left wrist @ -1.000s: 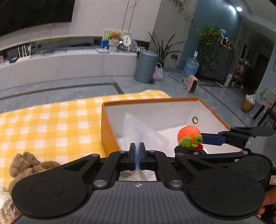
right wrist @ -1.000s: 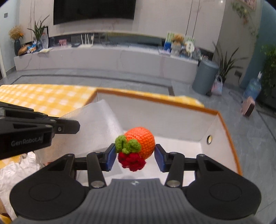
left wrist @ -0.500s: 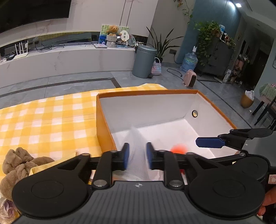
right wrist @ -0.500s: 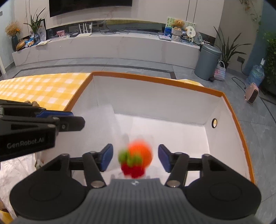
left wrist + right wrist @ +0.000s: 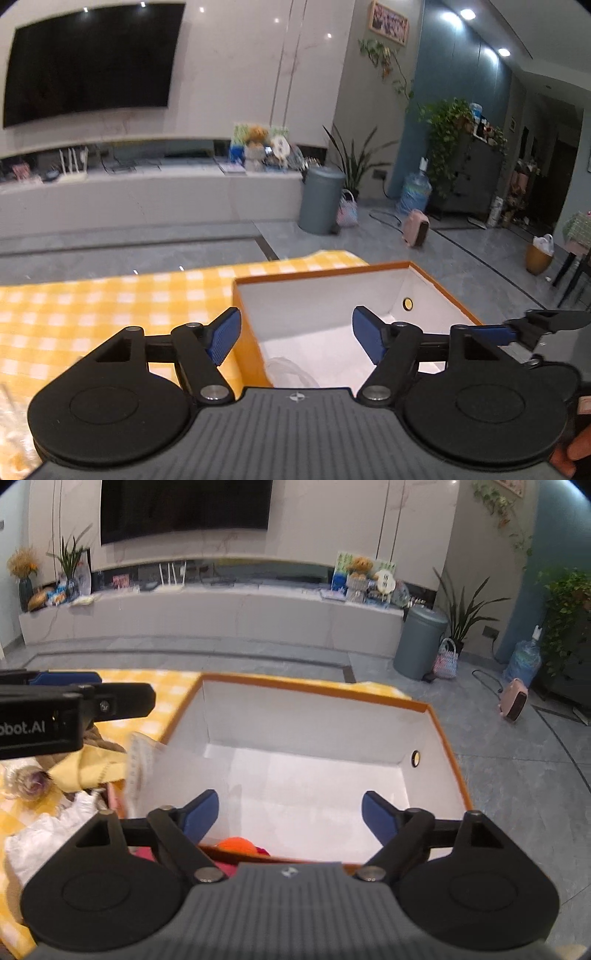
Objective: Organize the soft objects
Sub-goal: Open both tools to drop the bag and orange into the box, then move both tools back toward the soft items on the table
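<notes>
An orange box (image 5: 321, 274) with white inner walls (image 5: 295, 716) stands on the yellow checked cloth (image 5: 110, 310). Low against its near wall lies an orange crocheted ball (image 5: 236, 845) with a red bit beside it. A clear bubble-wrap sheet (image 5: 291, 369) rests in the box's near left corner, its edge leaning on the left wall (image 5: 142, 764). My left gripper (image 5: 297, 336) hangs above the box's left wall, jaws opening wide, nothing between them. My right gripper (image 5: 291, 814) is over the box's near edge, jaws also opening and empty. Each gripper shows in the other's view (image 5: 517, 330) (image 5: 110, 698).
Left of the box lie a yellow cloth (image 5: 85, 768), a brown plush (image 5: 101, 740), a crumpled white piece (image 5: 48, 830) and a clear bag with something purple (image 5: 29, 779). Beyond the table are grey floor, a grey bin (image 5: 319, 199) and a long white TV bench (image 5: 221, 616).
Both grippers have gone from shut to wide open. The bubble wrap left the left jaws and the crocheted ball dropped from the right jaws into the box. Both hands rose and pulled back.
</notes>
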### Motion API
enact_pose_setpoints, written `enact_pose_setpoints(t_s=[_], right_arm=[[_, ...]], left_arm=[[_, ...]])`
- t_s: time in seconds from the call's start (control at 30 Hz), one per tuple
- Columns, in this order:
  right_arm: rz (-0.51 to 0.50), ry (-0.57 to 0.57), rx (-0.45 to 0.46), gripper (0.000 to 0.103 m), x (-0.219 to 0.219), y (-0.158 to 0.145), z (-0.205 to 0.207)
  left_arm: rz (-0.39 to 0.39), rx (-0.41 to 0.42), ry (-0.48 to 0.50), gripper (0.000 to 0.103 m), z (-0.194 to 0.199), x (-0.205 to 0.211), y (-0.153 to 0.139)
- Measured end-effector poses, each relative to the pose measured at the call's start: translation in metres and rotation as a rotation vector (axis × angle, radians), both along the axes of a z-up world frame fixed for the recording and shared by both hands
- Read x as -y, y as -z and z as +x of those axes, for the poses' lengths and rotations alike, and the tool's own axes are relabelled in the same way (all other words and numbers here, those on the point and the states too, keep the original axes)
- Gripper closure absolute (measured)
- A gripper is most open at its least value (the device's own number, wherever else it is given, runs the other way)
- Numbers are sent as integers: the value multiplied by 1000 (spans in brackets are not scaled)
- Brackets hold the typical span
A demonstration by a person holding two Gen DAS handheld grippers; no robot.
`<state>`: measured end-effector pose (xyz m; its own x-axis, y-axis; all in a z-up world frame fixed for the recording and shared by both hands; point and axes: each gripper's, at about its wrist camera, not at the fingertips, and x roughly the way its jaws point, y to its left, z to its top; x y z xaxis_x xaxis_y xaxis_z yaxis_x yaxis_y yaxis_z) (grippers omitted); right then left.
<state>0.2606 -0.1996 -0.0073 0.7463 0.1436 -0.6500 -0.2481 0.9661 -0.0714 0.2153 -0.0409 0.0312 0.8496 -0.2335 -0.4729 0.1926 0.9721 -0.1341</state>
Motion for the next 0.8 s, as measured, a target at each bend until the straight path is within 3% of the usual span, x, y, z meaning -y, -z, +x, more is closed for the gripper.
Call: enact_pose_setpoints(t_s=[0.2,0.37,0.5,0.6,0.8], right_arm=[[59,2,90,14,-1,-21,-52],[78,28,177,13,-9,-19,-103],[102,55,220,13,-17,-9,-137],[118,72,224,13,-23,3,-156],[99,86,225,13,-38,22,-185]], left_arm=[[36,54,16,25,-39,-1,-9],[64,61,4,27,-68,-5,-9],[29,23,-15,40,-84,-17,-3],[-23,7,-43,41,-93,-30,5],[-181,-104,-95,41,-103,-69,24]])
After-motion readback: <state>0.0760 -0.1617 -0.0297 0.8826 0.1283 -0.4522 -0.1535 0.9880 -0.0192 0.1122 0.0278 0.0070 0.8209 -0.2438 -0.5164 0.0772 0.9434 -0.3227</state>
